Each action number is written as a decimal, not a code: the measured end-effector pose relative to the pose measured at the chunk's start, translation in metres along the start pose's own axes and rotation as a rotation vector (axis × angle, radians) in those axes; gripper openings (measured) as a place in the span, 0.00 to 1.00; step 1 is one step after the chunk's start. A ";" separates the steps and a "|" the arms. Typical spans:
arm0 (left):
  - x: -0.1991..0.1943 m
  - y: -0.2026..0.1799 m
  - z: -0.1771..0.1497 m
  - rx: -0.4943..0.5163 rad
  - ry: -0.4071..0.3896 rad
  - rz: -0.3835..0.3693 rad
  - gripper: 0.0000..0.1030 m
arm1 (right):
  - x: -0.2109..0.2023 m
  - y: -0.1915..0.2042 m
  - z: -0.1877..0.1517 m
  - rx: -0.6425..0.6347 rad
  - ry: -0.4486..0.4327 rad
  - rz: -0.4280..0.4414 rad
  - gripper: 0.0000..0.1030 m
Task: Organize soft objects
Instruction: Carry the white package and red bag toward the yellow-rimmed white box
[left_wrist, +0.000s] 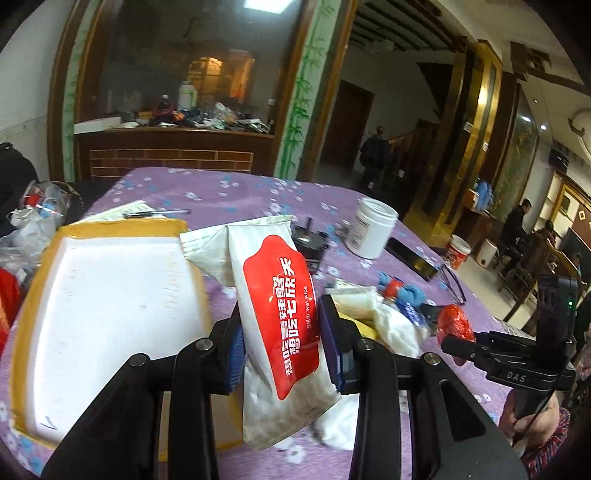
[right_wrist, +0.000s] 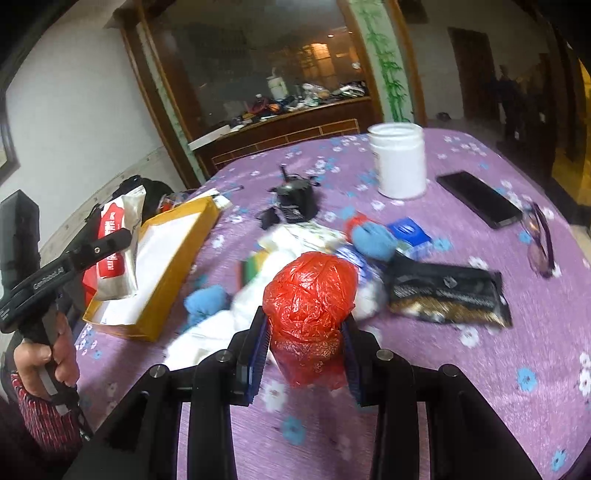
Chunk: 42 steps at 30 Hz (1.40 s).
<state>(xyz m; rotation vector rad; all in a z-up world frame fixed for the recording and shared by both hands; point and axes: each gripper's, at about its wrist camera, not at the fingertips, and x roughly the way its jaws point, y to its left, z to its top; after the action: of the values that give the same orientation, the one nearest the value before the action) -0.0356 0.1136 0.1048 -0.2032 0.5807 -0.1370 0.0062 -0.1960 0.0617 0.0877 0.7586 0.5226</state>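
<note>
My left gripper (left_wrist: 282, 332) is shut on a white wet-wipe pack with a red label (left_wrist: 280, 325), held up over the near edge of a yellow-rimmed white box (left_wrist: 107, 310); it also shows in the right wrist view (right_wrist: 118, 243). My right gripper (right_wrist: 304, 332) is shut on a crumpled red plastic bag (right_wrist: 310, 295), raised above the purple flowered tablecloth (right_wrist: 461, 369); the bag shows in the left wrist view (left_wrist: 454, 325). Loose soft items lie between them: white cloth (right_wrist: 207, 332), blue gloves (right_wrist: 373, 240) and a black packet (right_wrist: 447, 291).
A white jar (right_wrist: 399, 162), a black phone (right_wrist: 476, 199), glasses (right_wrist: 541, 240) and a small black device (right_wrist: 295, 199) stand on the far half of the table. A pen (left_wrist: 159, 213) and papers lie behind the box. Bags sit off the left edge (left_wrist: 33, 221).
</note>
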 end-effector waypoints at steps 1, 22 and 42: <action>-0.002 0.004 0.001 -0.005 -0.007 0.009 0.33 | 0.002 0.006 0.002 -0.009 0.006 0.007 0.36; -0.033 0.073 0.008 -0.070 -0.040 0.104 0.33 | 0.038 0.148 0.037 -0.222 0.042 0.140 0.36; 0.017 0.118 0.061 -0.049 0.105 0.106 0.33 | 0.097 0.197 0.090 -0.240 0.113 0.170 0.36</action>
<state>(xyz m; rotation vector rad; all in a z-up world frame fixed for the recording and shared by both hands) 0.0211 0.2347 0.1190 -0.2133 0.6981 -0.0307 0.0428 0.0313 0.1168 -0.1021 0.7974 0.7815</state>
